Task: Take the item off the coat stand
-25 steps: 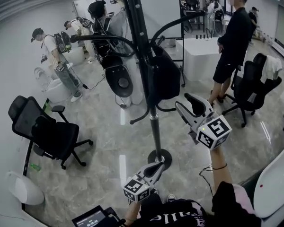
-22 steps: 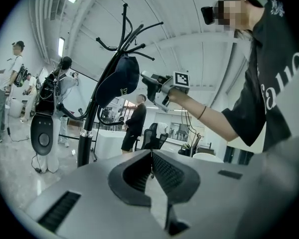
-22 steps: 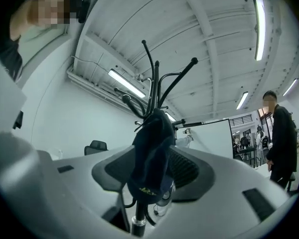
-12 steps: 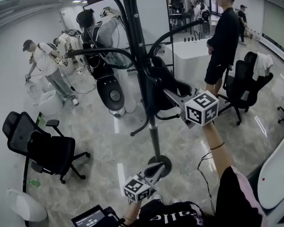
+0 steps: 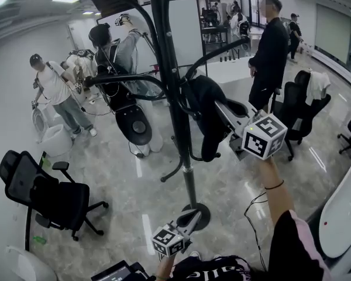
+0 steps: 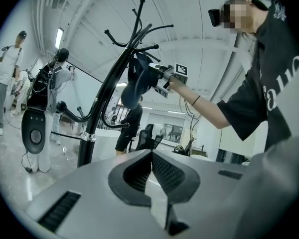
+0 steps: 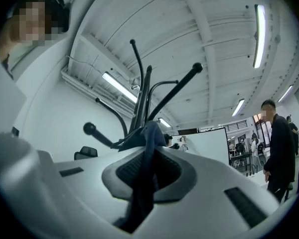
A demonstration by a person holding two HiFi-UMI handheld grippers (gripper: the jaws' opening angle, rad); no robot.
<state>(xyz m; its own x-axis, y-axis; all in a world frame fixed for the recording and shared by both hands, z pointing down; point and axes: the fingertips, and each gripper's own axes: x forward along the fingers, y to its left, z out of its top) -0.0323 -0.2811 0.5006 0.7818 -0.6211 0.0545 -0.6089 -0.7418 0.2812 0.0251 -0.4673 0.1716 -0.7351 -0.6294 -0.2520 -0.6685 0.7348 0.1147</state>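
Reaches up and forward with the right arm nearly straight, closing the right gripper [image 5: 221, 107] on the dark cloth garment [image 5: 203, 124] hanging from a hook of the black metal coat stand [image 5: 189, 180], fabric caught between the jaws. Holds the left gripper [image 5: 194, 216] low near the stand's foot, jaws pressed together, empty. Carries the right gripper higher than a second ago, no longer gaping clear of the garment.

Right tongs [image 7: 148, 169] closing on the dark garment [image 7: 150, 133].
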